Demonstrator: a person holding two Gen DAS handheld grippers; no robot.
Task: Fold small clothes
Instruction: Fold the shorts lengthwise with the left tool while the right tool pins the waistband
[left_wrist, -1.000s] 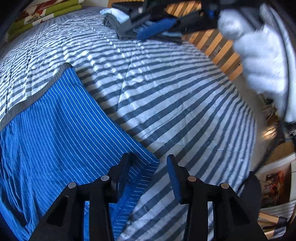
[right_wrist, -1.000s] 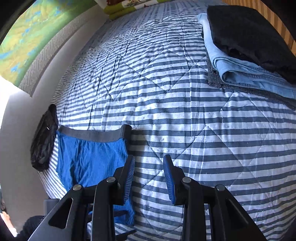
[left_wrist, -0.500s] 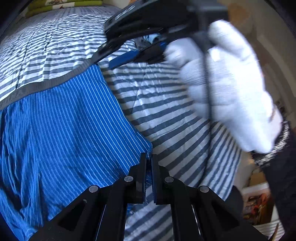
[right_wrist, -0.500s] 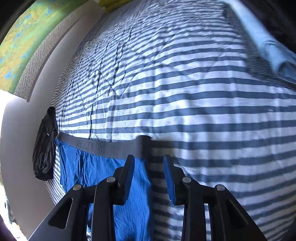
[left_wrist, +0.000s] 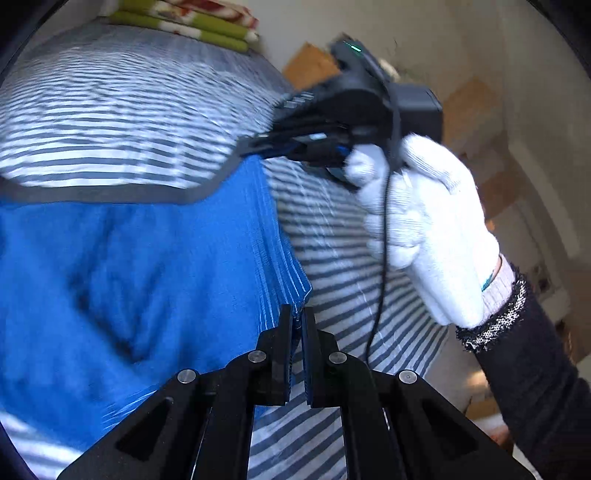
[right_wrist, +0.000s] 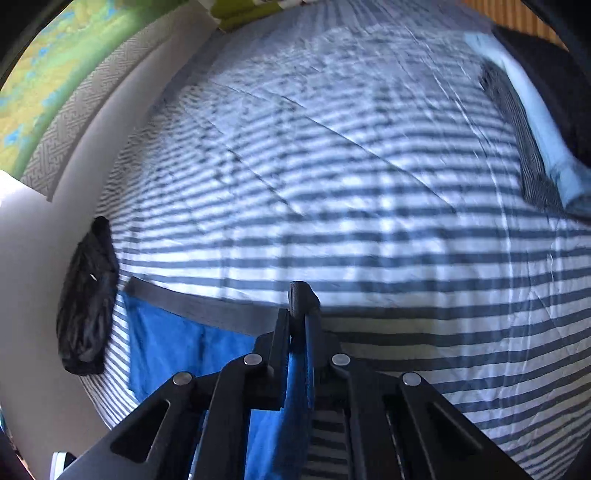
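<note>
Left claw (left_wrist: 298, 325) clamps the hem corner of the blue pinstriped cotton boxer shorts (left_wrist: 129, 266) on the striped quilted bed (left_wrist: 110, 110); right claw (right_wrist: 297, 325), just closed, pinches their grey waistband (right_wrist: 207, 310), apparently readying a side fold.

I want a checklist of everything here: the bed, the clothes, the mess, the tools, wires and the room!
Surface: striped quilt, wrinkled.
Job's things: blue shorts, grey waistband.
Clutter: folded clothes pile at the far right; black bundle at the left edge; folded blankets.
Grippers: left tool shut on the shorts' hem corner; right tool shut on the waistband corner, gloved hand holding it.
Cables: black cable beside the glove.
Surroundings: patterned wall hanging.
</note>
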